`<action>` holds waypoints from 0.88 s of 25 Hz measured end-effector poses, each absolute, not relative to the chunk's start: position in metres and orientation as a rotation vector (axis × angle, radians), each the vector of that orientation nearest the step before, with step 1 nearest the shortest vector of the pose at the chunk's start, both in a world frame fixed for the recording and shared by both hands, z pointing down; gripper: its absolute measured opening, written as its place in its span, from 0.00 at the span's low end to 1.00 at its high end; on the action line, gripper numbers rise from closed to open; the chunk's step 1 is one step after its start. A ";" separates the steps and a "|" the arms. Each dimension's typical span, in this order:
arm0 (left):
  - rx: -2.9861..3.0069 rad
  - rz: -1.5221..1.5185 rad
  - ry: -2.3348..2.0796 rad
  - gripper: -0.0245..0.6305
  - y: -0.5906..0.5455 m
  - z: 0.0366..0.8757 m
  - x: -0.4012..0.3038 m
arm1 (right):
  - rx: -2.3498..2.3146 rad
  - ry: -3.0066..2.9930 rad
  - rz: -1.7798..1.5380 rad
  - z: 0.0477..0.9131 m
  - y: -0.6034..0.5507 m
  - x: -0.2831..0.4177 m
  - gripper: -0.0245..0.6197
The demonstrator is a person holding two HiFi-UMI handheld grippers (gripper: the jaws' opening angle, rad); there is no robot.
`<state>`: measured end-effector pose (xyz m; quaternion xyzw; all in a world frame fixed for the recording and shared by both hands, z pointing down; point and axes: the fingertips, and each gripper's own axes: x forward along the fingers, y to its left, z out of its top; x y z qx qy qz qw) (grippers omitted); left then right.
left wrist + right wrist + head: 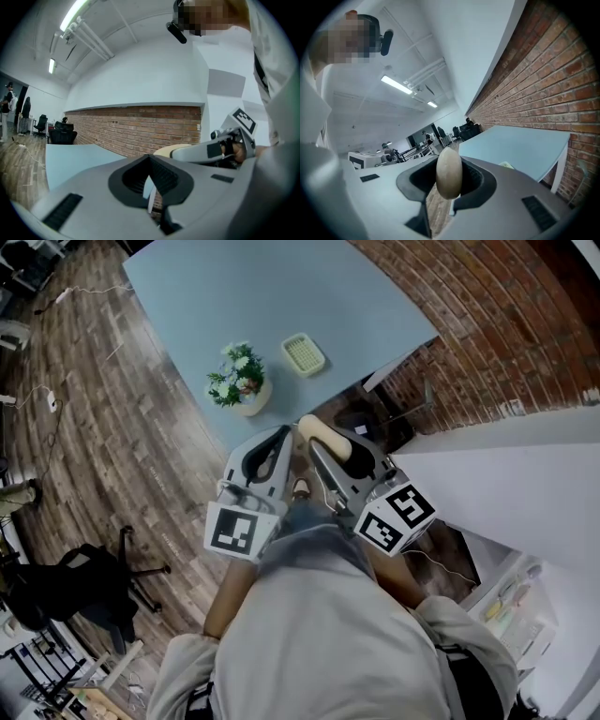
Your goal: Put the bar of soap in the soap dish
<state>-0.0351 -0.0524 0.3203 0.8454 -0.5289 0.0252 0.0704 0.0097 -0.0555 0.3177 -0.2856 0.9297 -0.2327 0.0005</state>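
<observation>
The bar of soap (324, 436) is one tan, rounded bar near the middle of the head view, just below the edge of the table (272, 292) in the picture. It is apart from the soap dish. Its long side runs from upper left to lower right, and its round end pokes out past the jaw tips toward the table. In the right gripper view the soap (449, 173) shows its thin edge and stands tall like an egg. There are two grippers. On the left, the left gripper (283, 434) has its jaws together with nothing in them. On the one blue table sit one potted plant (239, 381) with white flowers and, to its right, one pale soap dish (303, 353). Farther right, the right gripper (328, 442) has its jaws squeezed on the soap.
</observation>
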 end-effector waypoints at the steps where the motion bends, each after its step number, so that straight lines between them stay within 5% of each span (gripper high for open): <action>1: 2.542 0.078 -1.591 0.04 -0.055 0.320 -0.034 | -0.897 2.916 -0.739 0.318 -0.058 0.011 0.21; 22: 2.613 0.089 -1.471 0.04 -0.116 0.319 -0.074 | -1.049 2.856 -0.768 0.322 -0.112 -0.026 0.21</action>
